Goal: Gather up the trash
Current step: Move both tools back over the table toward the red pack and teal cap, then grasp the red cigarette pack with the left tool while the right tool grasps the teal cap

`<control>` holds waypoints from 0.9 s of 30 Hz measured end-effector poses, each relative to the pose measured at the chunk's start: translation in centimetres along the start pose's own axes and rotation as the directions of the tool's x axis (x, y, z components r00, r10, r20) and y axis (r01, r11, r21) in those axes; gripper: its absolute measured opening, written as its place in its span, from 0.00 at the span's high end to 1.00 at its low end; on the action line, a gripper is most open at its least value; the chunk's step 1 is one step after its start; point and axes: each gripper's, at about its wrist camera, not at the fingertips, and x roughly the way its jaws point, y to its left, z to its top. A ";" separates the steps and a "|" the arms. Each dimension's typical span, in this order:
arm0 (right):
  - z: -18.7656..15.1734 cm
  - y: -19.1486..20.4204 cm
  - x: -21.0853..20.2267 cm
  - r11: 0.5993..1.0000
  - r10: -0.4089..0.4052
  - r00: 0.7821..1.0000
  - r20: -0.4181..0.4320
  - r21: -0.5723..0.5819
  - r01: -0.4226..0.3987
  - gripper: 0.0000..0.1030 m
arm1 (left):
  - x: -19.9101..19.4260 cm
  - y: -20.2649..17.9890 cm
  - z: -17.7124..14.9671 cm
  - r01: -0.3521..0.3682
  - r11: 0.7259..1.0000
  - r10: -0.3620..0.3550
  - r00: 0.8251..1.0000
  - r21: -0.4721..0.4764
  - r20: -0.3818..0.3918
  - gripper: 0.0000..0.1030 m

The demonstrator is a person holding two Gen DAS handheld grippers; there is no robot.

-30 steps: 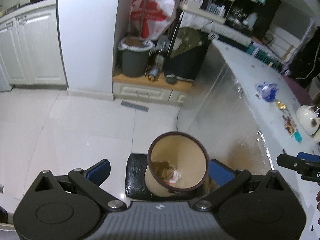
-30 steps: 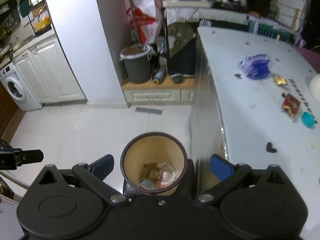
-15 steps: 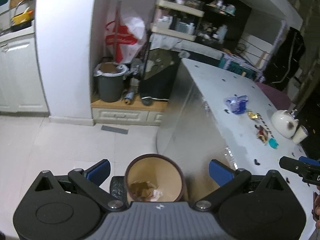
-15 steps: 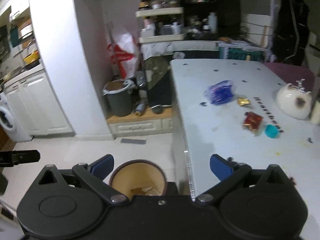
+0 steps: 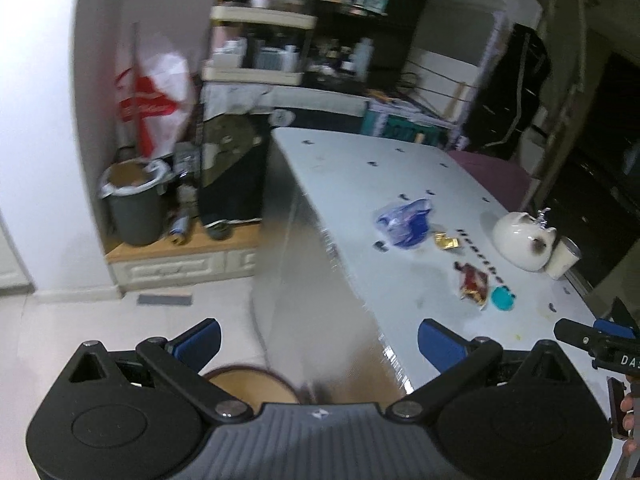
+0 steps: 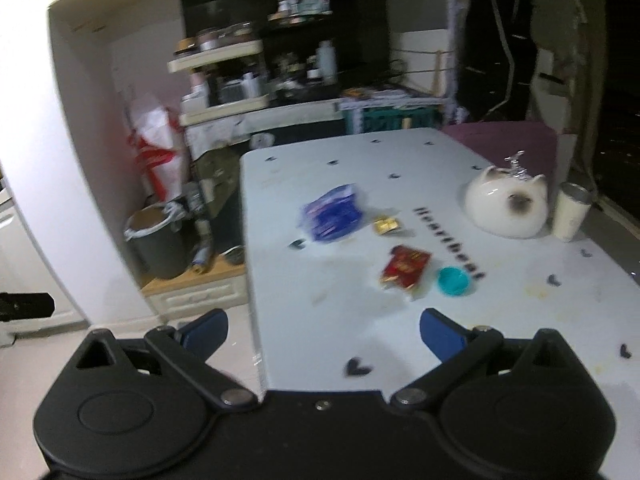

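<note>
Both views have tilted up from the bin (image 5: 250, 378) to the table (image 6: 304, 320). Both grippers (image 5: 319, 340) (image 6: 323, 332) stay spread, empty. The red wrapper (image 6: 405, 267) lies at one o'clock.

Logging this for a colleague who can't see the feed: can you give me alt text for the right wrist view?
The right gripper, open and empty, hovers at the near edge of a white table holding a blue bag, a gold wrapper, a red packet and a teal cap. A white cat-shaped pot sits behind.
</note>
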 end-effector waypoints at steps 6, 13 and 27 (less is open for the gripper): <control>2.0 -4.6 4.1 0.996 -0.073 0.997 0.000 0.054 0.073 0.00 | 4.7 -3.9 3.8 0.059 0.998 -0.059 0.998 0.038 -0.006 0.00; 3.3 -10.3 9.4 0.987 -0.141 0.990 -0.013 0.072 0.141 0.00 | 10.4 -9.5 6.3 0.123 0.988 -0.119 0.992 0.092 -0.047 0.00; 1.8 -16.7 21.4 0.990 -0.139 0.981 -0.137 -0.050 0.134 0.16 | 19.8 -18.7 6.4 0.248 0.956 -0.220 0.959 0.156 -0.176 0.00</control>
